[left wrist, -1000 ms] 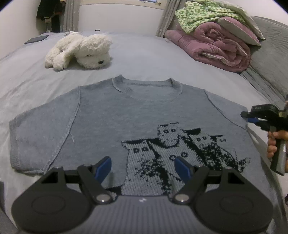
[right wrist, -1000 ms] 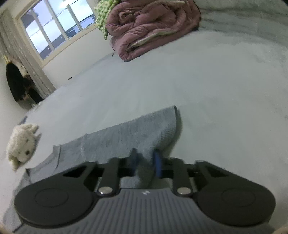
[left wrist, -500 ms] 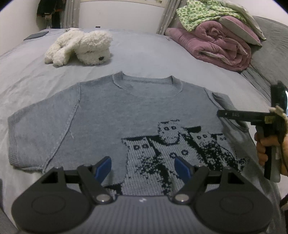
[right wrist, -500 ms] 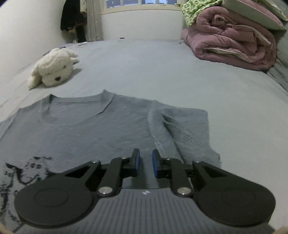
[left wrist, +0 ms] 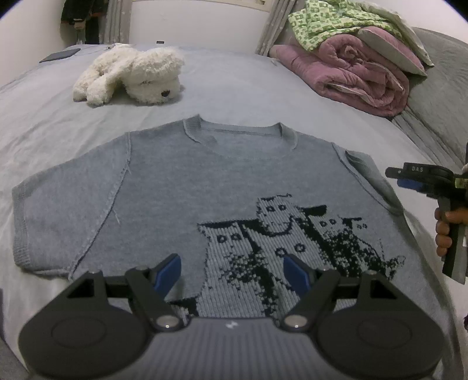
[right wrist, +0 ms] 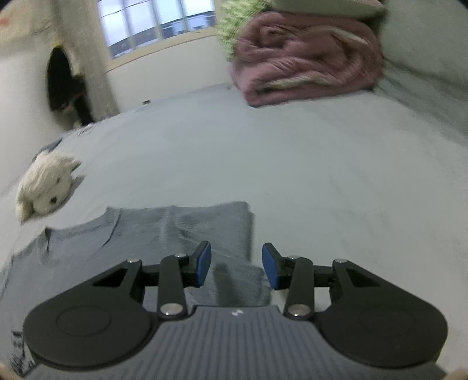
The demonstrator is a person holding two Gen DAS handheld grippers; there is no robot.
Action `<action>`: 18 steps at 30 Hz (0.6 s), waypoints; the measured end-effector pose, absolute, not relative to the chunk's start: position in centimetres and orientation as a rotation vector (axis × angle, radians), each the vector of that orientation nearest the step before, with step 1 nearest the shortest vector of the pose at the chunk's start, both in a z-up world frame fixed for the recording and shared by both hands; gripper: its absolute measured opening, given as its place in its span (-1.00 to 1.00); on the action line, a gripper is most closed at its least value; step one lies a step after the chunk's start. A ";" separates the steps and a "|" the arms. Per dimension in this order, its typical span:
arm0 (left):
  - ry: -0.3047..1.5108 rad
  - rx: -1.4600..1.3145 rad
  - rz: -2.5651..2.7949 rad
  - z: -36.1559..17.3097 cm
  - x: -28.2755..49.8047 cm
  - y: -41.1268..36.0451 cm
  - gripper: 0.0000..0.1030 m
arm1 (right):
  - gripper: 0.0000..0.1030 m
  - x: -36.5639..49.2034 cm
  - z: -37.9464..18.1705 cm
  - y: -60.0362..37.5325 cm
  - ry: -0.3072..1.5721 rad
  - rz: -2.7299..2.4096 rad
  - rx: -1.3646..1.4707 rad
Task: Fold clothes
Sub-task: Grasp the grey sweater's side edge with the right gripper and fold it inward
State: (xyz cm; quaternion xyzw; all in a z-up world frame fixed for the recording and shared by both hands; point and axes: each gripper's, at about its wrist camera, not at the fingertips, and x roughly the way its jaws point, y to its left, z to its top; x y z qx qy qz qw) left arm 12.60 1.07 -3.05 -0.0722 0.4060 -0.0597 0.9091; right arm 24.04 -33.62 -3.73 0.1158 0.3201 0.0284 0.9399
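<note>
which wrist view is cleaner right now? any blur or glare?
Left wrist: sharp, knit pattern on the grey sweater crisp, fisheye bends the edges, dim even light. Right wrist: motion-smeared, pink quilt and plush dog soft, window bright but not blown out.

The left wrist view looks down over the sweater's [left wrist: 222, 181] hem toward its collar, close above the bed [left wrist: 239, 81]. The right wrist view looks in over its folded right sleeve. Both share the plush dog [left wrist: 131, 76] and pink quilt [left wrist: 359, 79].
</note>
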 end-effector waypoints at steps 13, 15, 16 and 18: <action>0.846 -0.144 -0.127 -3.2 12.6 0.9 0.52 | -0.37 24.1 -6.0 -33.1 0.708 0.032 0.247; 0.845 -0.145 -0.128 -3.1 12.6 0.9 0.52 | -0.67 23.9 -5.8 -32.8 0.699 0.030 0.226; 0.844 -0.146 -0.129 -3.1 12.6 0.9 0.52 | -0.72 23.8 -5.8 -32.6 0.694 0.028 0.215; 0.842 -0.148 -0.129 -3.1 12.5 0.9 0.52 | -0.76 23.5 -5.5 -32.2 0.678 0.015 0.183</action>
